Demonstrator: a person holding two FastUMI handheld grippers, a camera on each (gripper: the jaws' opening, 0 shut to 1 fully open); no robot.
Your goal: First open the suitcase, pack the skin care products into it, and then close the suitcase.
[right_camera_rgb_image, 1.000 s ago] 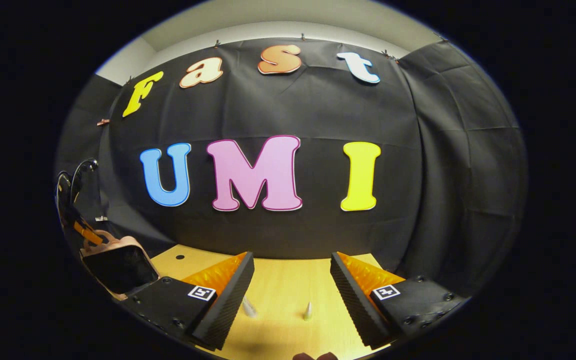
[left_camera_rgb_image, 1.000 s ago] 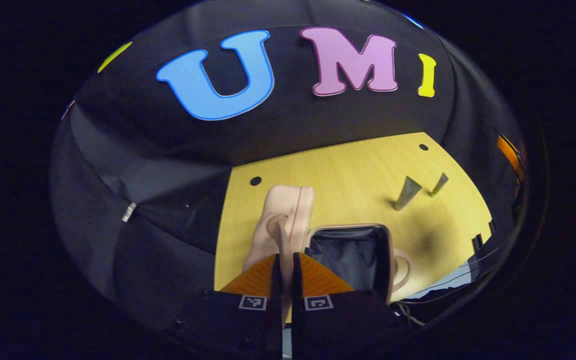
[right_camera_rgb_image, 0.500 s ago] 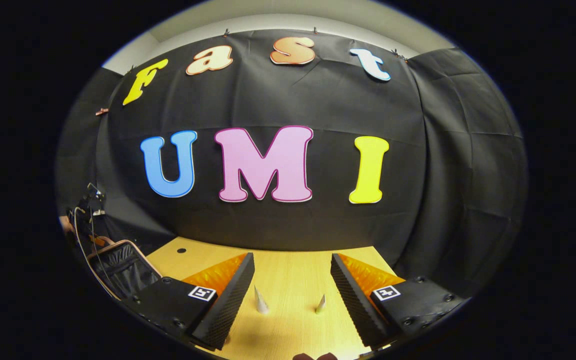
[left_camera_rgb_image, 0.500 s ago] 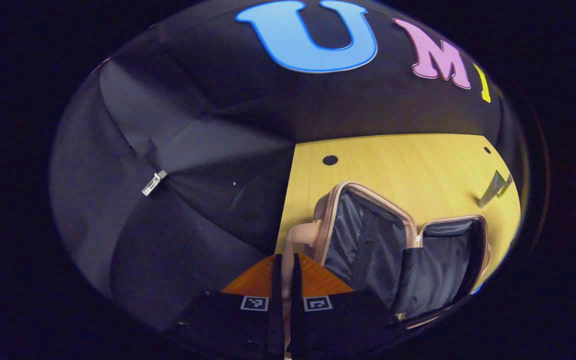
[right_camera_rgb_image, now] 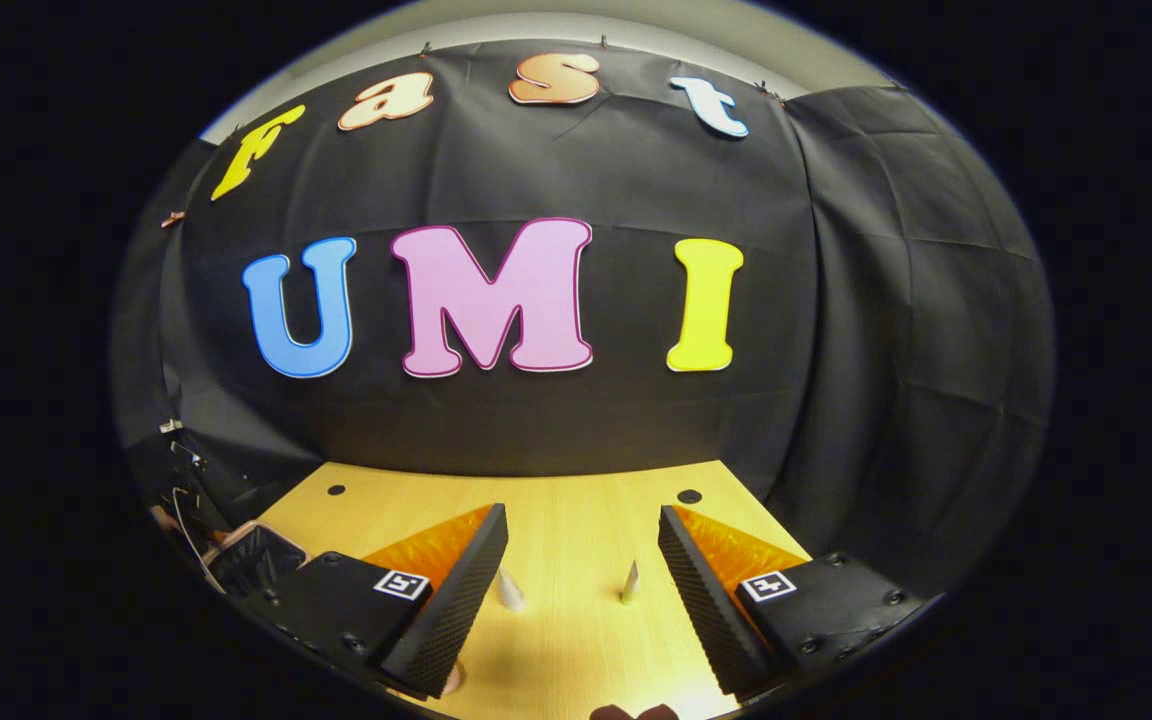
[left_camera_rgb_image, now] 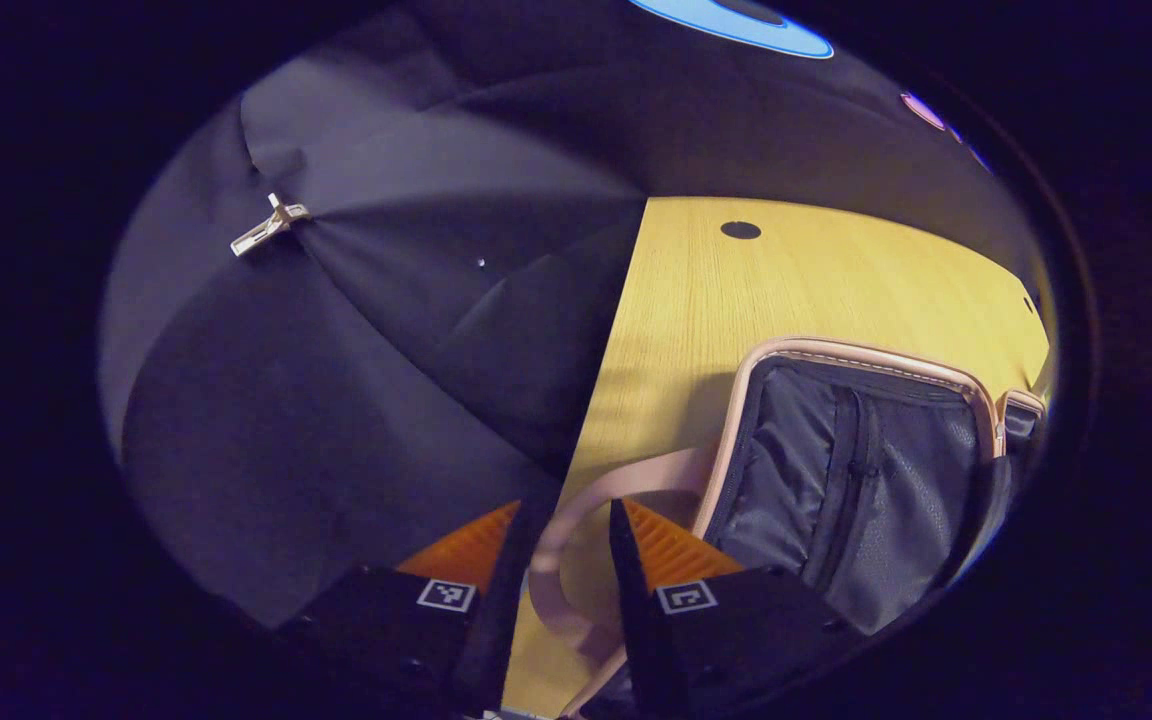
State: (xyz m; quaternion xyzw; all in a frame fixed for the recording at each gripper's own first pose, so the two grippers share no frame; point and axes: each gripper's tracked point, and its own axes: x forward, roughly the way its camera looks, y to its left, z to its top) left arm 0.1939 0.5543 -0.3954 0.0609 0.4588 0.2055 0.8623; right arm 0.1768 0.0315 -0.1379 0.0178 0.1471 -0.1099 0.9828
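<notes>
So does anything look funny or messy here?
Nothing stands out. The suitcase lies open on the table with its dark lining showing, its handle between the left gripper's fingers. Two tubes stand upright, nothing spilled.

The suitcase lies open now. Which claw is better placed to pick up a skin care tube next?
Right. The right claw is open, with both tubes standing on the table between its fingers. The left claw is beside the open suitcase, around its handle.

Bare table (right_camera_rgb_image: pixel 576 650) lies ahead, where two tubes (right_camera_rgb_image: pixel 508 592) stand (well apart from the open suitcase (left_camera_rgb_image: pixel 856 480)).
</notes>
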